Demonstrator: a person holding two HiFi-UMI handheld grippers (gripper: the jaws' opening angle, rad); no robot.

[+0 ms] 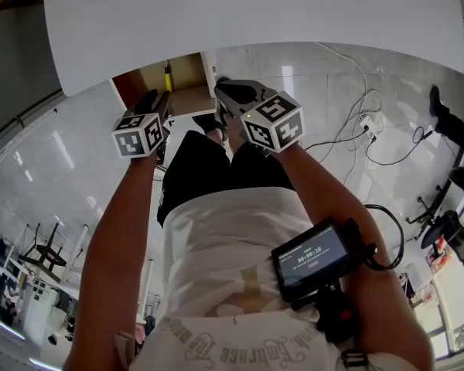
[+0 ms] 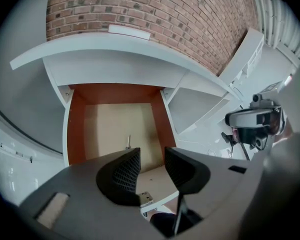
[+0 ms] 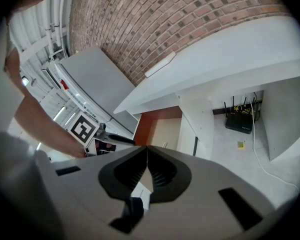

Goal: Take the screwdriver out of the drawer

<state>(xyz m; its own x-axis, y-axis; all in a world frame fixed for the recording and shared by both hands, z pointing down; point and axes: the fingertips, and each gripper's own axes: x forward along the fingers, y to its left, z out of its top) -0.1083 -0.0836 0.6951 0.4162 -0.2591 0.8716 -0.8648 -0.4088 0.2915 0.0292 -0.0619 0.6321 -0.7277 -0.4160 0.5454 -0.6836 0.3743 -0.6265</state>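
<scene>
Right, looking steeply down at the open drawer (image 1: 187, 74) under the white tabletop (image 1: 255, 14). Can pick out the screwdriver (image 1: 168, 76) lying on the drawer floor about mid-width, yellow handle plain in the head view. Along the left gripper (image 2: 151, 156), only a thin bit of metal shaft poking up past the left jaw, with the handle hidden behind that jaw. Holding that gripper over the drawer's front edge, jaws spread, pinching nothing, just drawer floor and front lip in the gap. Not touching the screwdriver. Holding the right gripper (image 3: 147, 156) off by the drawer's right side, jaws pressed together, tips meeting, nothing caught between them. Hard to read either pair of jaws from the head view, mostly lost behind the grippers' own bodies. Can't see the drawer's back part there either, cut off by the tabletop edge. Plenty of bare beige floor inside the drawer around the tool, red-brown side walls well clear of it. Beyond the drawer's right, open space under the table, with a black box (image 3: 240, 121) and cables (image 3: 254, 149) down by the wall.
</scene>
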